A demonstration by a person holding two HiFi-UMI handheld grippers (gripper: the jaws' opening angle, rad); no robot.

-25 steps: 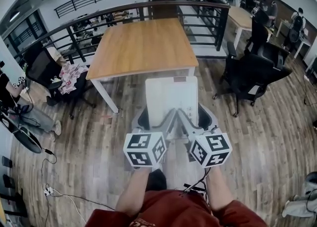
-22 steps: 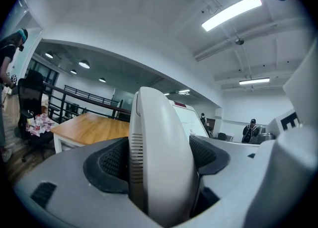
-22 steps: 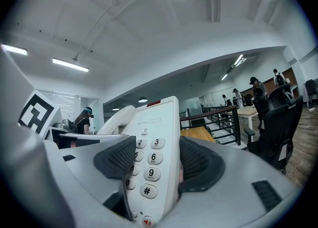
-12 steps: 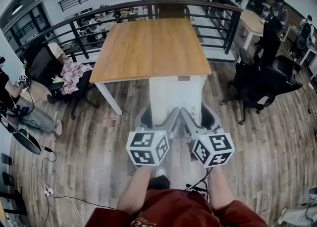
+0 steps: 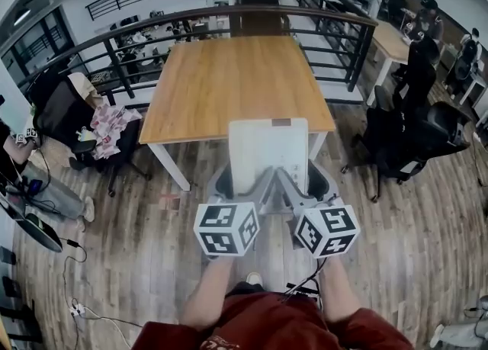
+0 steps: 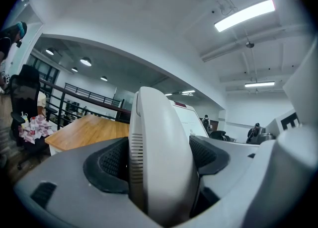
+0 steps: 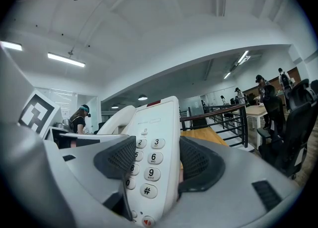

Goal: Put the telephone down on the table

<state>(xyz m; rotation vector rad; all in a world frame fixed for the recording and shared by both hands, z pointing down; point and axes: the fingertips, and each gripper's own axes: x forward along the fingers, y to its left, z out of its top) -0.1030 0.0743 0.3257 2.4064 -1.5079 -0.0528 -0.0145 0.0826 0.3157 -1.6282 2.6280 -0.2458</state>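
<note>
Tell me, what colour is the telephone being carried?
The telephone is white, with dark digits on its keys; the right gripper view shows it best.

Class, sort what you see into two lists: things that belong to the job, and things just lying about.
Job: telephone, left tool, right tool, wooden table.
Lying about: black office chair, heap of cloth, floor cables.

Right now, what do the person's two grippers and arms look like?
Both the left gripper and right gripper are light grey moulded plastic, each carrying a white cube with black square markers. Their fingers are lined with black, finely textured pads. The person wears a dark red top; the forearms are uncovered.
</note>
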